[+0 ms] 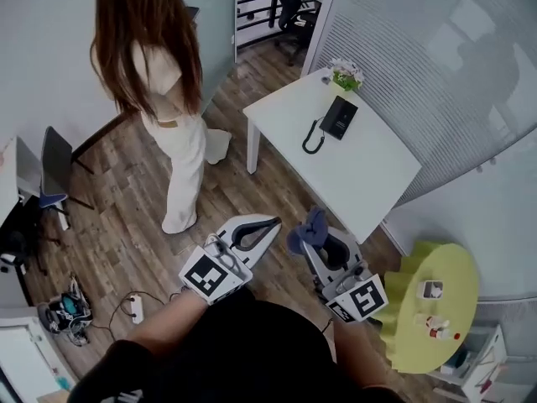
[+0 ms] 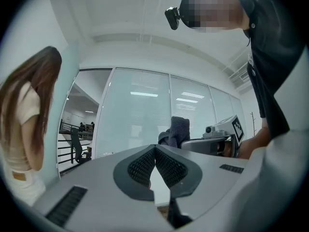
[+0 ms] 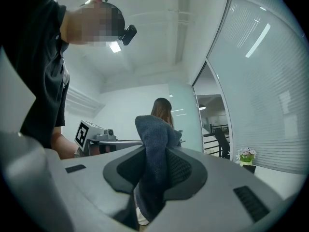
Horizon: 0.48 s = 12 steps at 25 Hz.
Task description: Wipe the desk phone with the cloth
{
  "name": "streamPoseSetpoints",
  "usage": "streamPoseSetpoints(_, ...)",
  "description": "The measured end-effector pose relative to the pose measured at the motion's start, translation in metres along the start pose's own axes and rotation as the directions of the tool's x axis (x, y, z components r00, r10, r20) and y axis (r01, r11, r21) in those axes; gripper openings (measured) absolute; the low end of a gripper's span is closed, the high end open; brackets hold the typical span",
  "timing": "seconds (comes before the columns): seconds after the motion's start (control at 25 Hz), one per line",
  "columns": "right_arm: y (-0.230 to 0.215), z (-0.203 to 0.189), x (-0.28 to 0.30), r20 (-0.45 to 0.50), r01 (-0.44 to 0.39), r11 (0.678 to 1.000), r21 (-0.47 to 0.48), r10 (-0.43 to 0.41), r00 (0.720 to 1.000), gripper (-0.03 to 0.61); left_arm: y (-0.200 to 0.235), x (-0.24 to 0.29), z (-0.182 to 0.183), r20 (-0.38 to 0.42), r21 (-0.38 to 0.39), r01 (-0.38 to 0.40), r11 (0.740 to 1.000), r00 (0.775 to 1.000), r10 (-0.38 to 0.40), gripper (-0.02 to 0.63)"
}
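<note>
A black desk phone [image 1: 338, 117] with a coiled cord [image 1: 312, 141] lies on the white desk [image 1: 369, 175], well ahead of both grippers. My right gripper [image 1: 317, 240] is shut on a blue-grey cloth [image 1: 304, 232], and both are held in the air short of the desk's near corner. The cloth [image 3: 153, 144] sticks up between the jaws of the right gripper [image 3: 155, 164]. My left gripper [image 1: 270, 223] is beside it, and in its own view the left gripper [image 2: 155, 149] is shut with nothing in it. The cloth [image 2: 177, 129] shows beyond it.
A person in white [image 1: 159, 99] stands on the wood floor left of the desk. A small flower pot [image 1: 346, 75] sits at the desk's far corner. A yellow-green round table [image 1: 432, 305] with small items is at the lower right. Chairs [image 1: 50, 179] stand at the left, and a glass wall runs behind the desk.
</note>
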State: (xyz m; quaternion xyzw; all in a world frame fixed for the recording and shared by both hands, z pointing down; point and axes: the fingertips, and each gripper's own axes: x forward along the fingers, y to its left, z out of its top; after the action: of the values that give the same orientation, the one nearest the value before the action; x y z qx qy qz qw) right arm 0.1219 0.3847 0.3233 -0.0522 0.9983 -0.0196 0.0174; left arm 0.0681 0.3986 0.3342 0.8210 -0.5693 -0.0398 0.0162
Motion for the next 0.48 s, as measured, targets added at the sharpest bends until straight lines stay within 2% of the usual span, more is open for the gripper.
streamPoseSetpoints(0.2,-0.015,-0.004,0.046,-0.006,0.050,0.999,0.011,-0.050,0.999,0.114,0.048,0.005,0.001,-0.004,-0.007,0.052,0.999,0.999,-0.052,0.009)
streamPoseSetpoints(0.48,-0.040,-0.010,0.081,-0.014,0.101,0.994,0.028,-0.101,0.995,0.114,0.089,0.017,-0.003,-0.013,-0.027,0.092,0.995,0.996,-0.092,0.009)
